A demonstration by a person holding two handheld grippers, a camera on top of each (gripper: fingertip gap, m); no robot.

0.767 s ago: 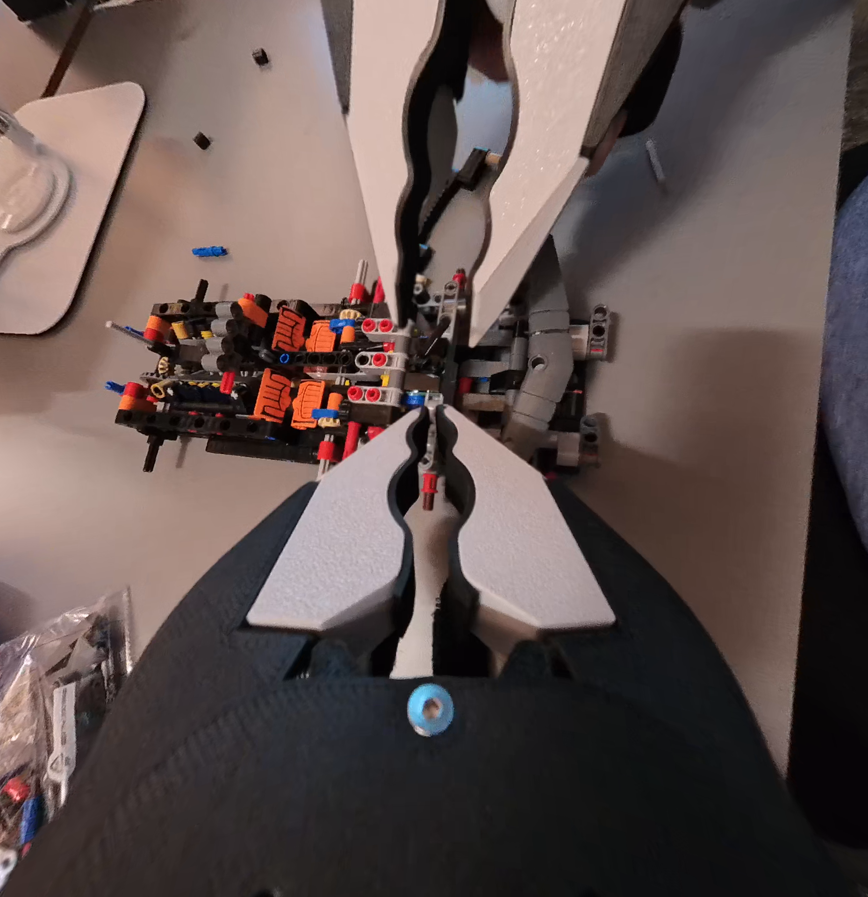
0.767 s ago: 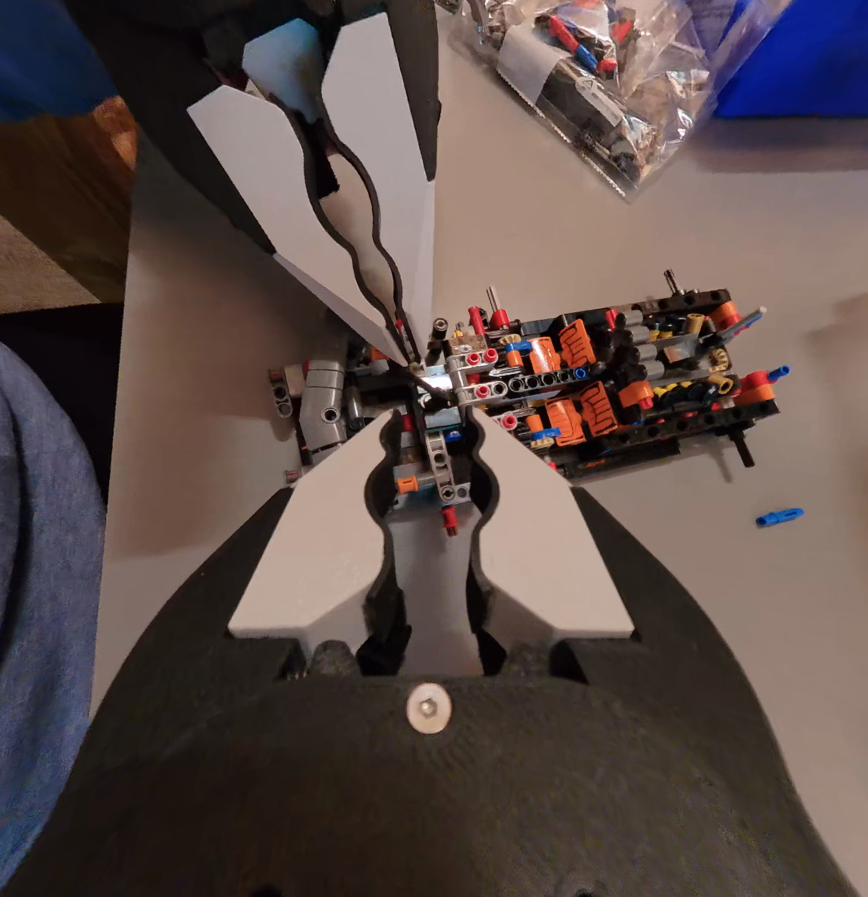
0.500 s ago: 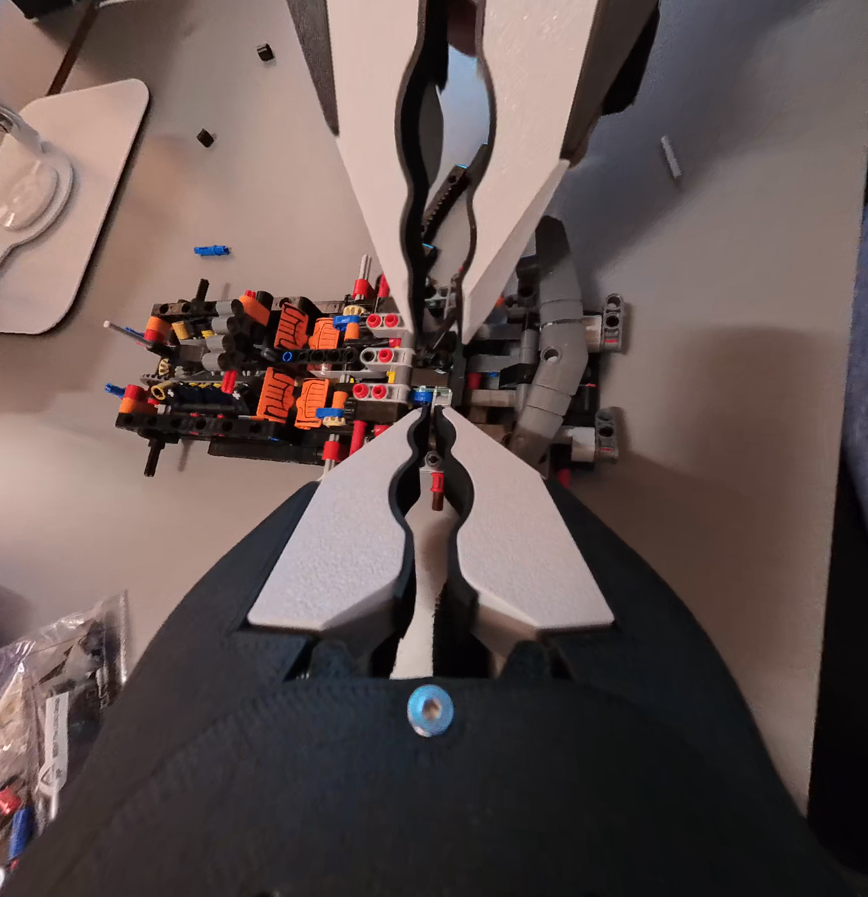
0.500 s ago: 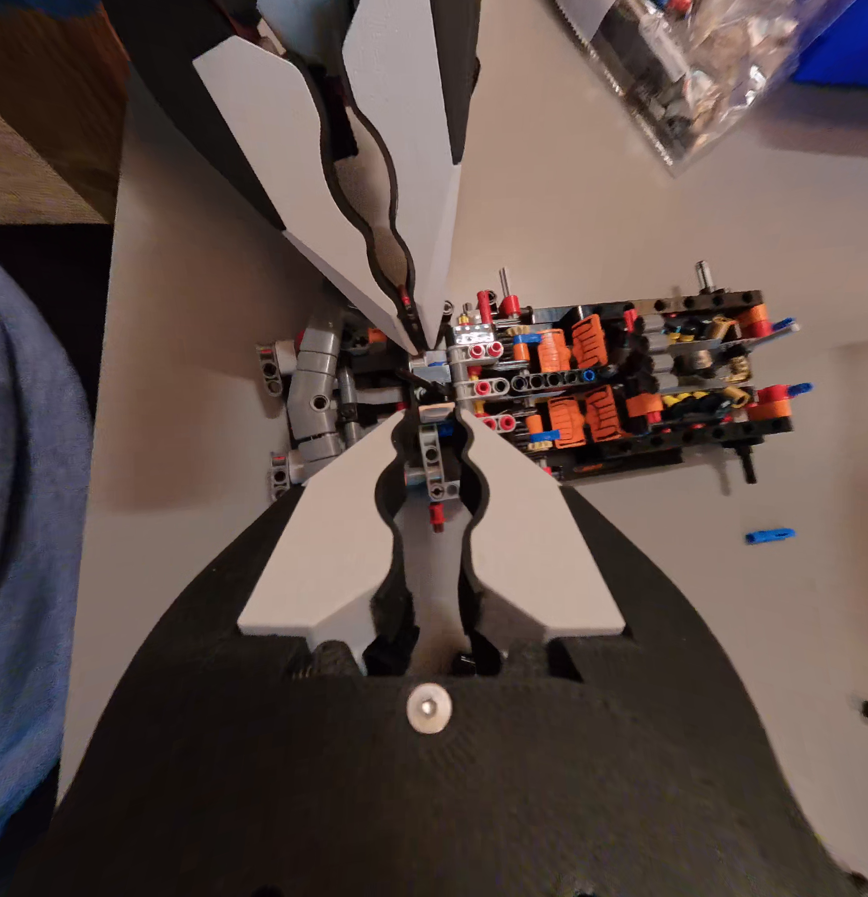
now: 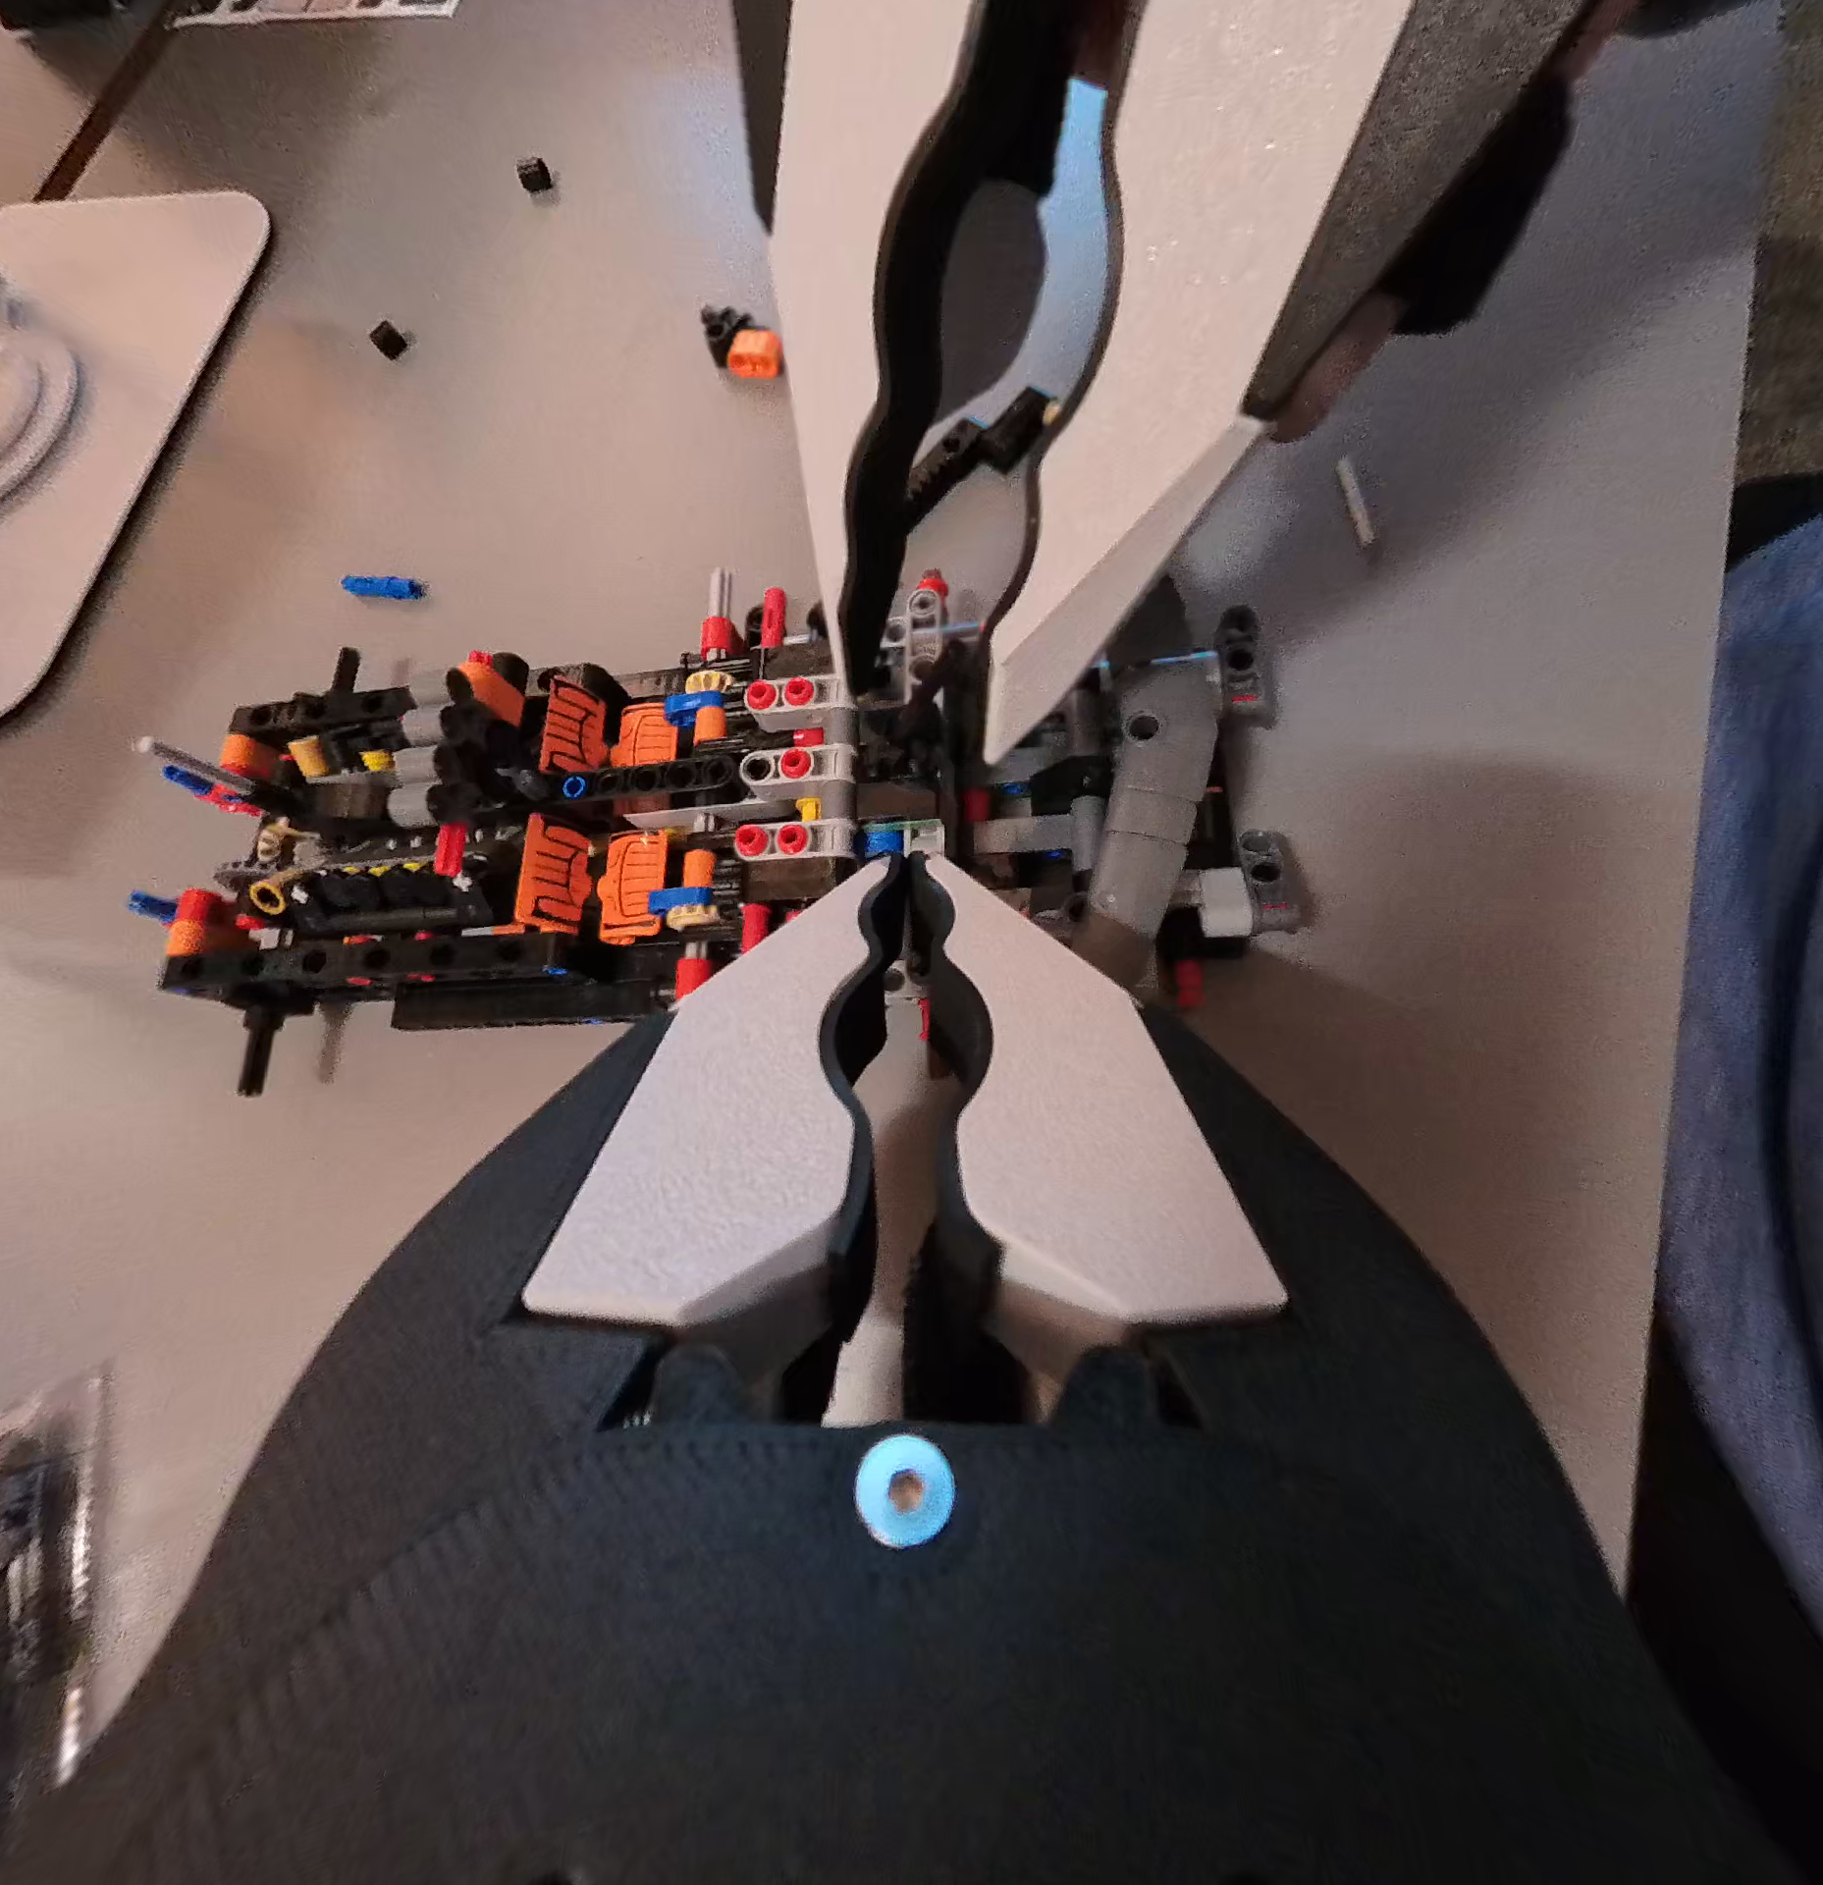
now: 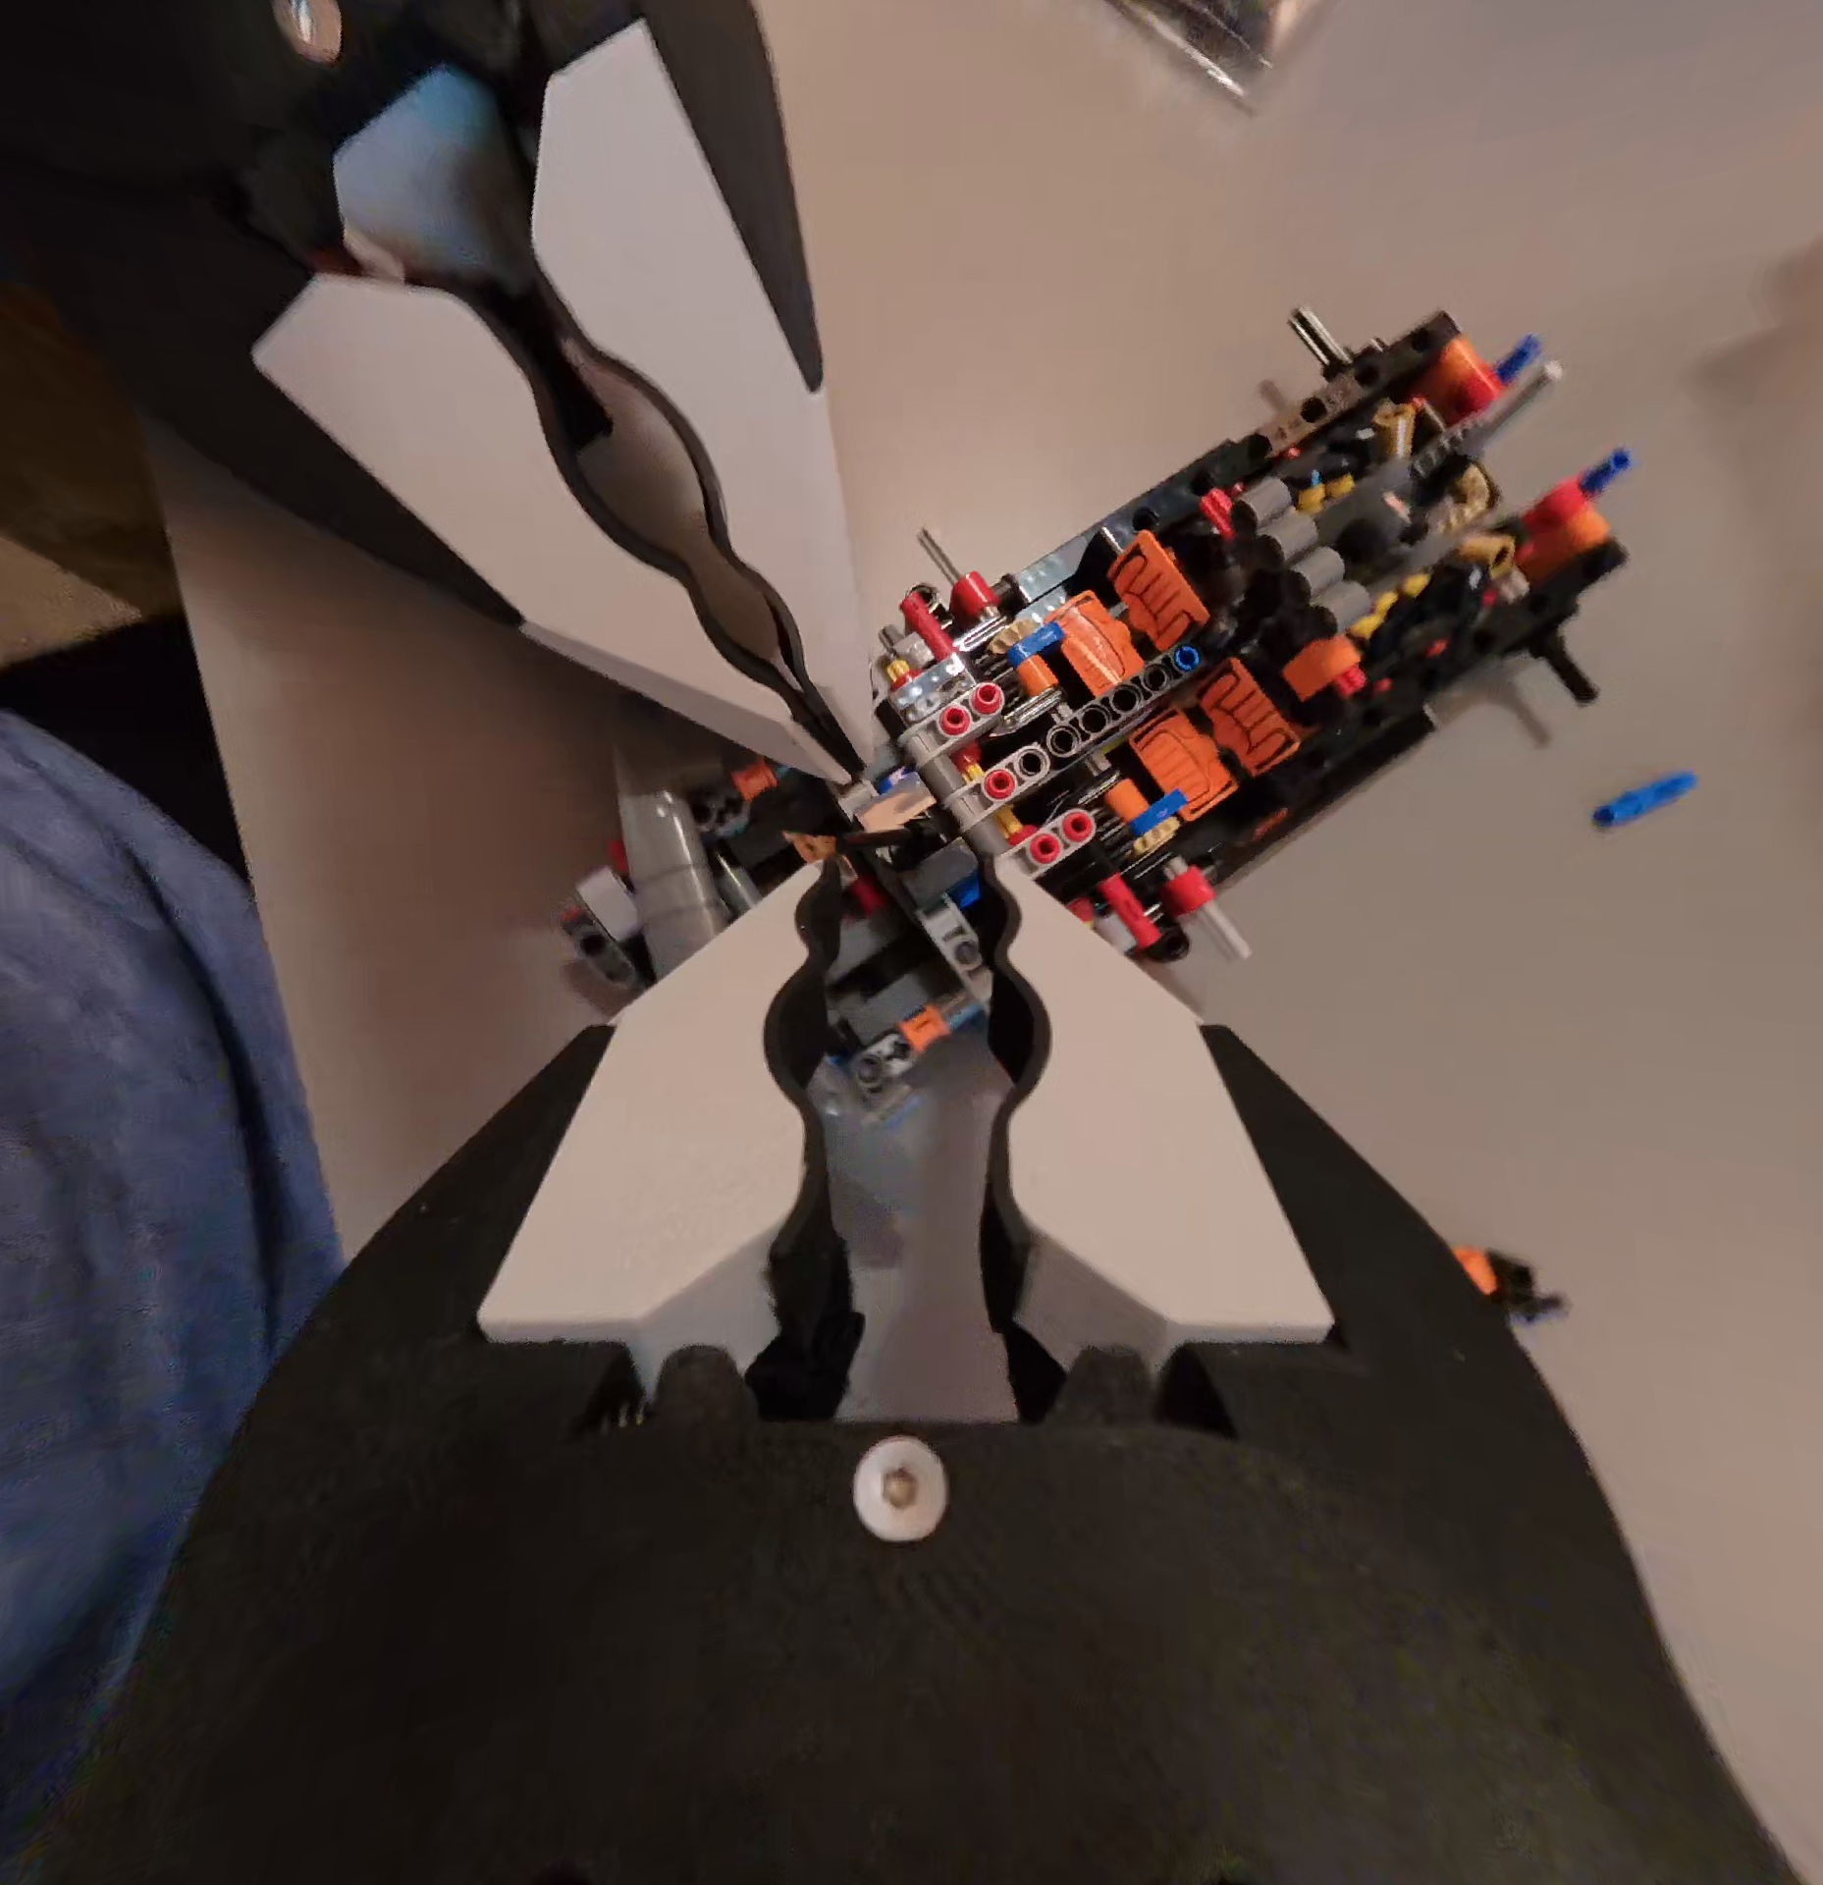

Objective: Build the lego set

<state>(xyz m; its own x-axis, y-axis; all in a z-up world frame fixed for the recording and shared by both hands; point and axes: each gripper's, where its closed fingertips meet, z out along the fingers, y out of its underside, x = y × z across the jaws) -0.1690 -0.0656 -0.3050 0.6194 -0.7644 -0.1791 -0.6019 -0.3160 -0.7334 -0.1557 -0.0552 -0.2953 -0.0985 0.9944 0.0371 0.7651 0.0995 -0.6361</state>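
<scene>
A: Fingers first, left wrist view. Left gripper (image 5: 905, 875): tips nearly closed, pinched on a thin grey piece at the near edge of the lego model (image 5: 621, 806). I can't make out what that piece is beyond a small pin with a red end between the pads.

B: And the model itself?

A: Long build, black frame with orange and red parts, lying on the table (image 5: 479, 408). Long axis runs left to right across my view; my tips meet its near long side around the middle, square on. Right gripper (image 5: 922, 704) comes in from the far side, tips spread a little over the same middle section.

B: Loose stock?

A: One blue pin (image 5: 382, 587), one orange-and-black piece (image 5: 749, 347), both well apart from the build on the far side.

B: Right wrist view.

A: Right gripper (image 6: 912, 882): partly open, straddling the grey middle section of the lego model (image 6: 1244, 653) without clearly clamping it. Picture is blurred. Left gripper (image 6: 836, 755) points in from the opposite side, tips almost together at the same spot.

B: What does the next move depend on?

A: My judgement: both grippers face each other across the short axis, so any push should run across the model, not along it.
</scene>
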